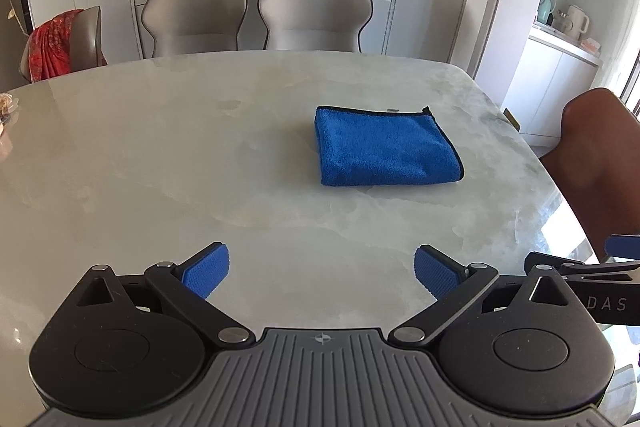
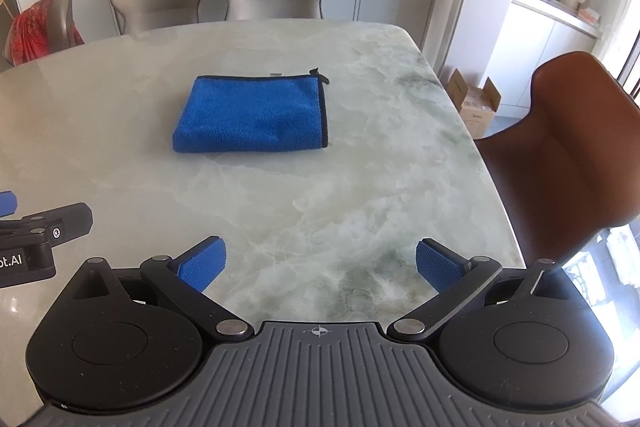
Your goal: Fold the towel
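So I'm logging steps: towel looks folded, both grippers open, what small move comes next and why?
Probably none on the towel: it lies folded and flat on the table. The left gripper and right gripper are open, empty and well short of it, so I'd just ease both back.

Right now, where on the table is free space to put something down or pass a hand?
The marble table is bare between the blue towel and both open grippers, left gripper and right gripper. It is also bare from the towel to the edge by the brown chair, and left of the towel. Nothing crowds it; only the towel occupies the middle.
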Action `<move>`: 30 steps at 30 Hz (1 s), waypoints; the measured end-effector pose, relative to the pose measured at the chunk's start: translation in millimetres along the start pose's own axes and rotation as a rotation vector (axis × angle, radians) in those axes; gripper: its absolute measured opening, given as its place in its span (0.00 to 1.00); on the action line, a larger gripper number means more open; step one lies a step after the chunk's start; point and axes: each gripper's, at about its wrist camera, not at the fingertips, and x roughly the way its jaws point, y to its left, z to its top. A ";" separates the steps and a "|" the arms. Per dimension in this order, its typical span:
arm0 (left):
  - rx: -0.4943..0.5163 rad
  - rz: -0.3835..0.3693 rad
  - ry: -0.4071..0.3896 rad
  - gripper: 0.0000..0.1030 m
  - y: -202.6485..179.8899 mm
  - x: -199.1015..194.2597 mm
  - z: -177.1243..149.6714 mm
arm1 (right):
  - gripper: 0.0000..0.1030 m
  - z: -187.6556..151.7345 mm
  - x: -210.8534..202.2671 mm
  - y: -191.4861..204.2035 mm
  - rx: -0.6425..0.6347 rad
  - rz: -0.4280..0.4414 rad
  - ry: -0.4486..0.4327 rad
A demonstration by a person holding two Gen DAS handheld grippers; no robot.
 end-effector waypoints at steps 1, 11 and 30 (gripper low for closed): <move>0.003 0.005 0.004 0.99 0.0 0.6 0.1 | 0.99 -0.1 0.0 0.1 -0.002 -0.002 -0.001; 0.023 0.014 -0.007 0.99 -2.8 0.0 2.8 | 0.99 -1.0 -0.1 4.0 -0.011 0.005 0.005; 0.015 0.005 0.000 0.99 -2.0 -0.2 0.1 | 0.99 -3.4 0.7 4.1 -0.013 0.013 0.016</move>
